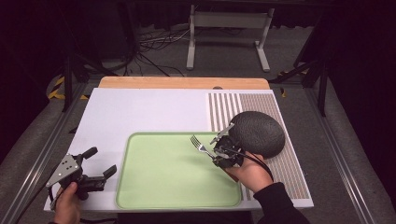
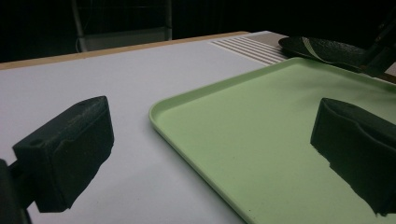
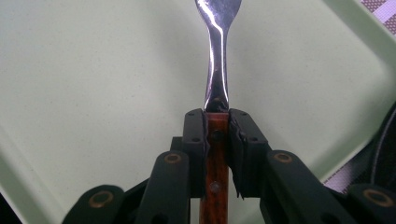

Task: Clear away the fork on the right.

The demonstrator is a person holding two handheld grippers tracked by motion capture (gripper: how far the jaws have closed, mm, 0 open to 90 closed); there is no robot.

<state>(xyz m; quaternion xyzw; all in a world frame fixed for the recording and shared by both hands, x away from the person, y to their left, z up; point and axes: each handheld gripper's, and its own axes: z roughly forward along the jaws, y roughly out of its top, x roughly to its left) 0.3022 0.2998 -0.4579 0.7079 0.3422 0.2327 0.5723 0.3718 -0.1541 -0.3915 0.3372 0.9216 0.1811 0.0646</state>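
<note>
So the fork (image 3: 217,51) with the wooden handle is clamped tight in the right gripper (image 1: 223,150), tines out over the green tray (image 1: 163,186), which has nothing lying in it. Dark bowl (image 1: 259,131) sits upside down just beside the tray. Left gripper (image 1: 100,168) has its jaws wide apart, holding nothing, at the tray's left edge on the counter (image 1: 140,112).

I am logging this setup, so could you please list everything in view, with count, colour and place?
fork: one, silver with a reddish-brown wooden handle, over the tray's right part, clamped by its handle.
tray: one, pale green, front centre of the board.
dish: one, dark and textured, on the striped mat.
striped mat: one, brown and white, right side.
board: one, white, on the table.
left gripper: one, black, open, left of the tray.
right gripper: one, black, holding the fork.
</note>
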